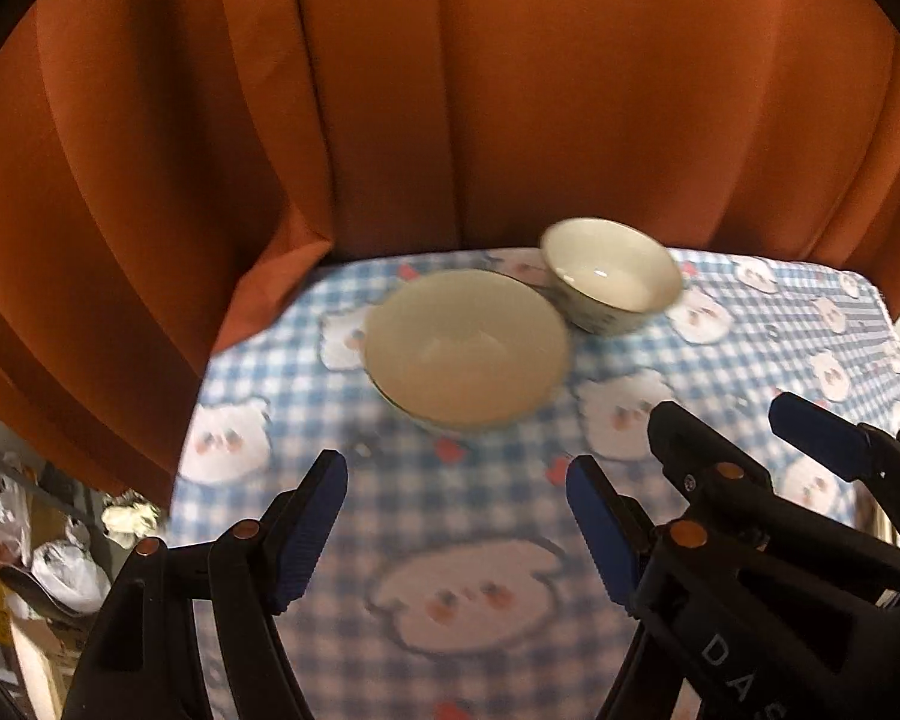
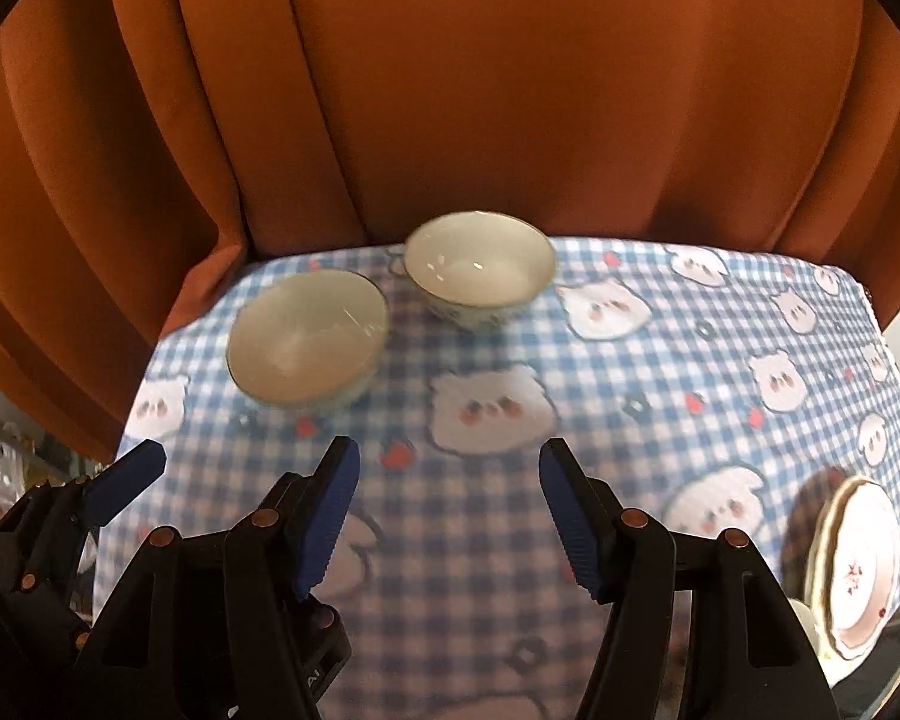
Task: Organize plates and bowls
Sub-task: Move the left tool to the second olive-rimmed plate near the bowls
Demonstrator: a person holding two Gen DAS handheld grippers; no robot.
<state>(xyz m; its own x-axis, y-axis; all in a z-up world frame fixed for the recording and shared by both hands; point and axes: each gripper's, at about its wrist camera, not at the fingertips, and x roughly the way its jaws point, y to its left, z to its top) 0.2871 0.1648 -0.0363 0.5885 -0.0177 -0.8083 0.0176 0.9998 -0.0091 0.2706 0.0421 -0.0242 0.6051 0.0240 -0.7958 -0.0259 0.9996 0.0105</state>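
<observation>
Looking down over a table draped in a blue-and-white checked cloth [image 1: 450, 510] printed with white cartoon bears. Hanging behind it, filling the upper half of both views, rust-orange curtains [image 2: 480, 90] in heavy folds.

Sitting toward the far edge of the cloth, two pale bowls, both upright and empty. Nearer and to the left, the wide bowl [image 1: 465, 348], shallow, cream inside with a thin dark rim. Just behind it to the right, the small bowl [image 1: 612, 273], deeper, white inside with a faint blue pattern on its outer wall. In the left wrist view, rims overlapping or touching; in the right wrist view, wide bowl [image 2: 307, 339] and small bowl [image 2: 480, 267] standing slightly apart.

Hovering above the near part of the cloth, the left gripper [image 1: 456, 531], black with blue ribbed pads, spread wide and holding nothing, short of the wide bowl. Beside it on the right, the right gripper [image 2: 447, 516], likewise spread wide and empty, aimed at bare cloth before the bowls.

Leaning at the table's near right corner, a stack of plates [image 2: 858, 564] with gold rims and a small red motif, seen edge-on and tilted. Below the table's left edge, cluttered white bags [image 1: 69, 576], blurred.
</observation>
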